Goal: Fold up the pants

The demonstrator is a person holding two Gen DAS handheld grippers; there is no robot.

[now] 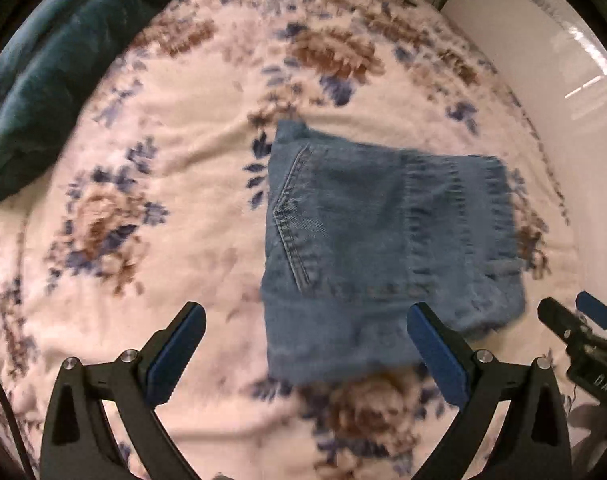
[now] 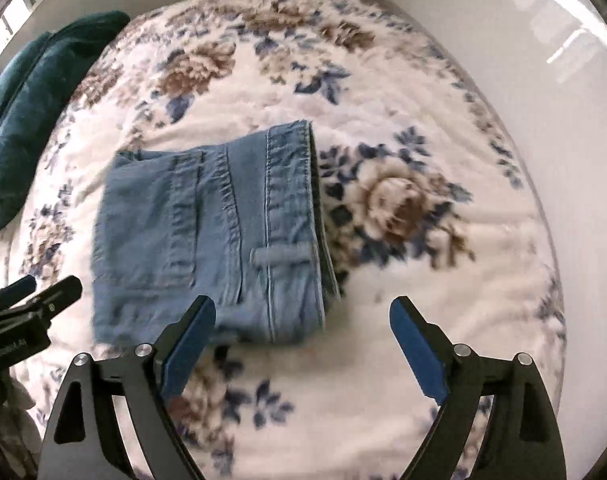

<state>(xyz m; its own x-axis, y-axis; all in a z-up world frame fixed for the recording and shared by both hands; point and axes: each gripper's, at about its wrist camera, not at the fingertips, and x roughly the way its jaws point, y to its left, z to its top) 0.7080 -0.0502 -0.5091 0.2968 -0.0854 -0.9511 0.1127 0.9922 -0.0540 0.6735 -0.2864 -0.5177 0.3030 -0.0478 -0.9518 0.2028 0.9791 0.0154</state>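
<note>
Risk: folded blue denim pants (image 1: 387, 248) sit mid-bed on plush floral blanket (image 1: 175, 128); both hand-held grippers, left (image 1: 305, 344) and right (image 2: 303, 340), gape empty; a low fingertip could snag and undo layers.

Folded pants (image 1: 383, 248) lie on the bed (image 1: 163, 140), ahead of the left gripper (image 1: 305, 344), nearer its right finger. From the right gripper (image 2: 303, 332) they sit ahead, off its left finger. Blanket (image 1: 43, 80) far left, at bed's edge.
</note>
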